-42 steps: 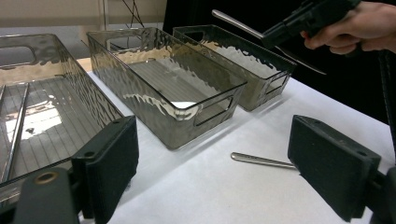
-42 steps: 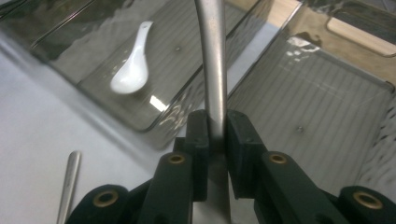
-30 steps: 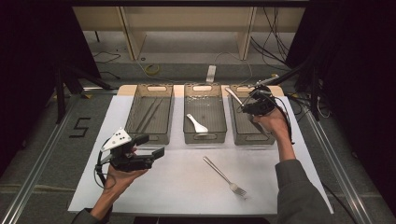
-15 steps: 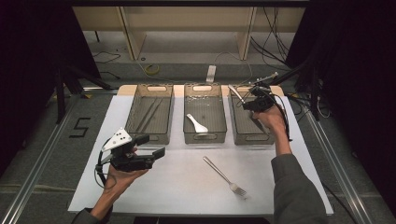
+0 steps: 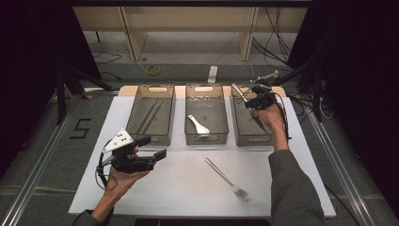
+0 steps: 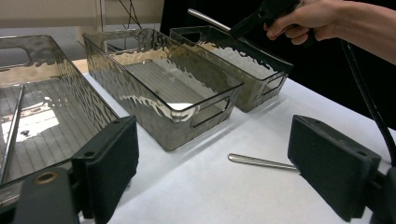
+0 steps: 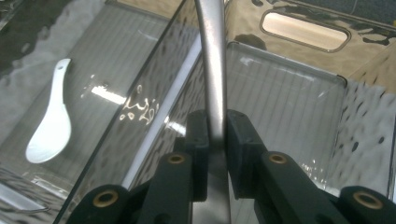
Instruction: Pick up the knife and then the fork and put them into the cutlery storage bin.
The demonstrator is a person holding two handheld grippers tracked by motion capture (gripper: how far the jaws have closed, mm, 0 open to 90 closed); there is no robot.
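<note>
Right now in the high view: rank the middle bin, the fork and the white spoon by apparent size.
1. middle bin
2. fork
3. white spoon
The fork lies nearer the camera, which may flatter it.

Three clear bins point(image 5: 206, 138), one white spoon point(image 5: 198, 124), one fork point(image 5: 226, 178), one held metal utensil point(image 7: 211, 70), two grippers point(image 5: 141, 153)

Glossy metal utensil handle point(image 7: 212, 70), rippled clear plastic bins point(image 5: 205, 136), matt white spoon point(image 7: 49, 126)
</note>
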